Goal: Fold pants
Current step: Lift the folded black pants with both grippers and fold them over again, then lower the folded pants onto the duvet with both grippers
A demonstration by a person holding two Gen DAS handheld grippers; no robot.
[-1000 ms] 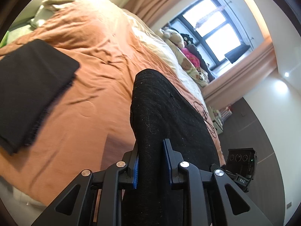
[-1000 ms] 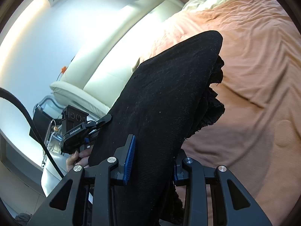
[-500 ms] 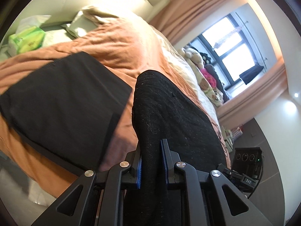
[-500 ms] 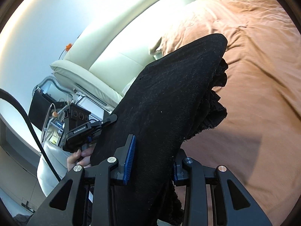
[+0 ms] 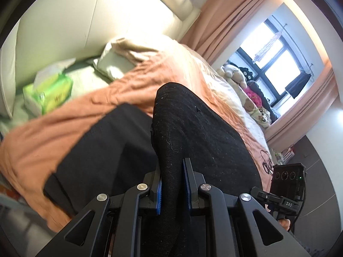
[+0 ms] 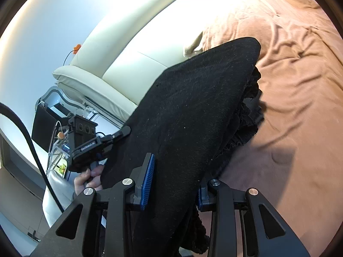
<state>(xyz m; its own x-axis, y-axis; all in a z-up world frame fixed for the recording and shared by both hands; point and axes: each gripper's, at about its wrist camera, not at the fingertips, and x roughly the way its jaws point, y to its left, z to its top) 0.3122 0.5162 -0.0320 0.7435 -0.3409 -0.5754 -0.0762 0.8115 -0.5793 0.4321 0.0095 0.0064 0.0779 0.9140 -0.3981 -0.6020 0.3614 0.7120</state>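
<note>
Carrying black pants (image 5: 199,132) bunched and raised above the orange bedspread (image 5: 53,132), left gripper (image 5: 173,184) and right gripper (image 6: 171,184) each clamping a thick fold, probably keeping layers together. Passing over another folded black garment (image 5: 103,150) lying beneath; tissue pack (image 5: 51,92) and pillow (image 5: 115,64) sitting beyond, near the headboard (image 5: 85,21).
</note>
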